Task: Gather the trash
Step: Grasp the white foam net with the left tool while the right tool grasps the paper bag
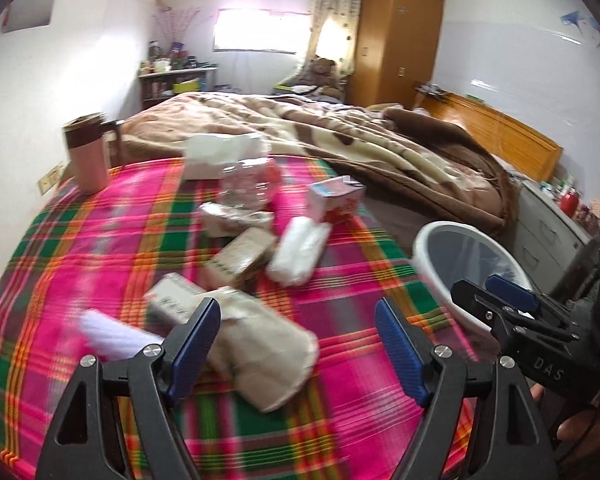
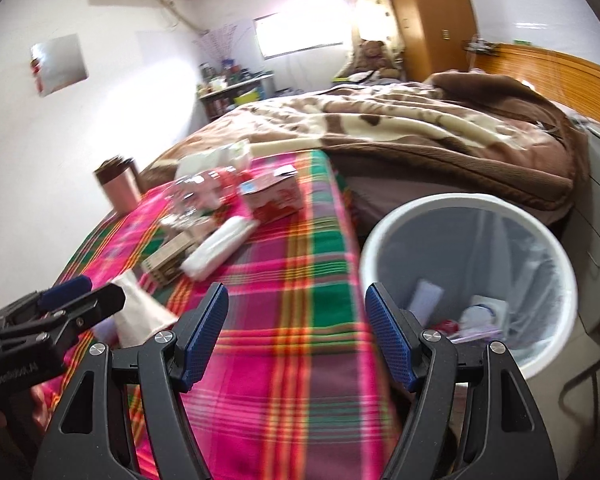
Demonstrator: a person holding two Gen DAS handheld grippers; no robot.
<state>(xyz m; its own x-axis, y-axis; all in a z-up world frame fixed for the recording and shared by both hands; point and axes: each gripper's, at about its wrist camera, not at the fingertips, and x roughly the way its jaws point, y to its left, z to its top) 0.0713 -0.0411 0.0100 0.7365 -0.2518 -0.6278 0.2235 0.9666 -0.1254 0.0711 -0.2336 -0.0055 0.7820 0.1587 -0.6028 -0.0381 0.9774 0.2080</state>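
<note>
The left gripper hangs wide and holds nothing, low over the plaid cloth on the bed. Just ahead of it, partly between the jaws in the left wrist view, lies a crumpled beige wrapper. It looks like thin paper or film, so I judge it light and soft: it should crush under the pads rather than resist, and a pinch across its bunched middle would hold better than one at a loose edge, which could slip or tear.

Beside it to the left is a white ribbed cup on its side, probably thin and springy; taken across the wall near the rim, it would likely flatten a little. Touching the wrapper on the far side is a small box, and further out a brown box, a white packet, a pink carton and a clear plastic bundle. The boxes look stiff enough to be taken across their narrow sides; the clear plastic may be slick. Blur hides print and finer detail.

The right gripper is also wide and holds nothing, over the cloth's edge beside the bin, which stands against the bed and is lined with a clear bag; a few scraps already lie in it. A pink mug stands upright at the far corner, well apart from the litter, and seems no trash.
</note>
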